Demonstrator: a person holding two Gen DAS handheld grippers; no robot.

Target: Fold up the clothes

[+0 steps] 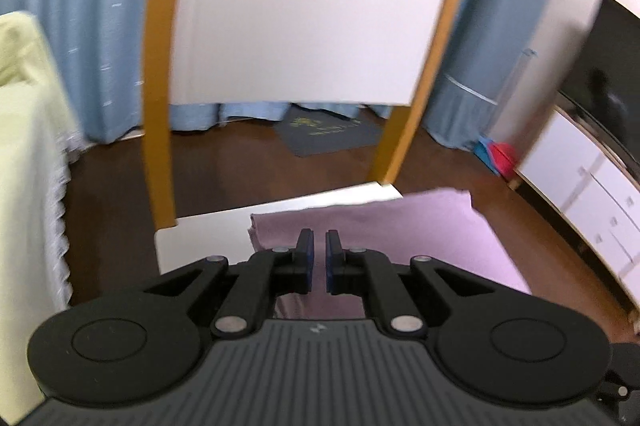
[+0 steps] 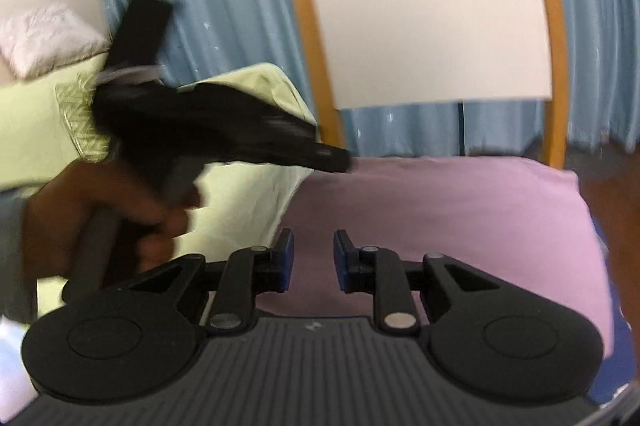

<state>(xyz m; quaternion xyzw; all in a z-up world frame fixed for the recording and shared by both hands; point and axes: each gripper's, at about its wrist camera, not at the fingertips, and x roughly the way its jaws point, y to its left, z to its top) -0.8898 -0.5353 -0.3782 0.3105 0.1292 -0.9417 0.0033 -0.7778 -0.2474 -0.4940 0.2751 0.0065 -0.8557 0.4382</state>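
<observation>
Blue curtains [image 1: 80, 26] and a white chair back [image 1: 300, 6] with wooden posts fill the background, brown floor below. Pink cloth [image 2: 460, 210] lies folded flat on the white tabletop [image 1: 200, 242], right under and ahead of both claws. Left claw [image 1: 319, 246] is nearly pinched together with nothing in it, hanging over the cloth's near-left edge. Right claw [image 2: 314, 250] stands a bit apart, empty, above the cloth.

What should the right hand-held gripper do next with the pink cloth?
Probably lower the right hand-held gripper onto the pink cloth edge and pinch it: its jaws stand apart with nothing between them, and the cloth lies flat just below.
</observation>
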